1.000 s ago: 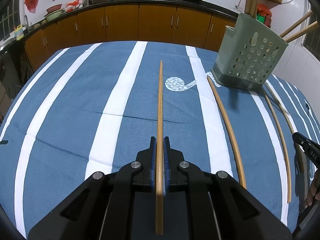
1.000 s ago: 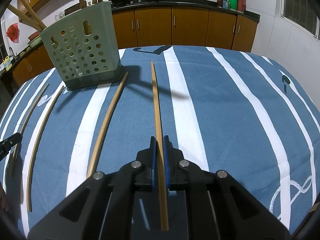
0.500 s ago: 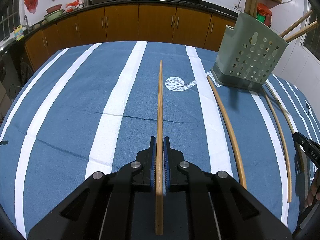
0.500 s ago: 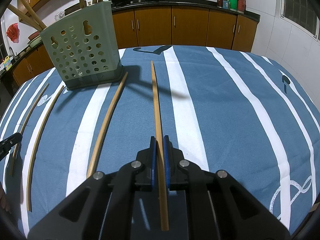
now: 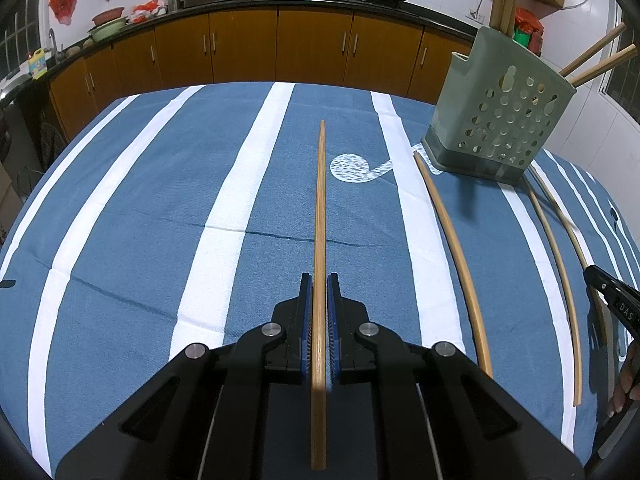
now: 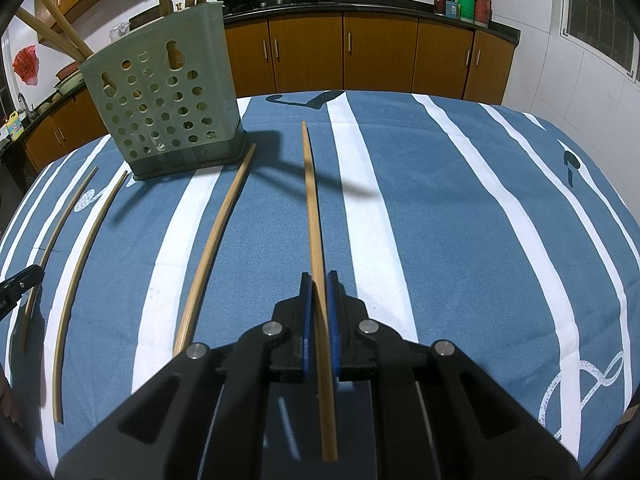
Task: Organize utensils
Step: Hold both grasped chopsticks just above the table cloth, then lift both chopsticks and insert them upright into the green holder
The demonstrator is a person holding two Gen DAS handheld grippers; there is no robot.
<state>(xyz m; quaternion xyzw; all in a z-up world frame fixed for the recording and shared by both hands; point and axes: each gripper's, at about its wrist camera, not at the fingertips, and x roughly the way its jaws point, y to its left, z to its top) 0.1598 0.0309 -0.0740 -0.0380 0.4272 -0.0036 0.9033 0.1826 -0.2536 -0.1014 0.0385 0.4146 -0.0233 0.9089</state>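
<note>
Gripping one bamboo chopstick each: left gripper (image 5: 319, 280) clamped on a chopstick (image 5: 320, 216) running straight ahead between its pads; right gripper (image 6: 319, 278) likewise clamped on its own chopstick (image 6: 311, 200). Three more loose chopsticks (image 6: 216, 240) lie on the blue-and-white striped tablecloth (image 6: 460, 220). Green perforated utensil holder (image 6: 160, 108) stands nearby, already holding sticks. Brown kitchen cabinets (image 5: 312, 44) behind.
</note>
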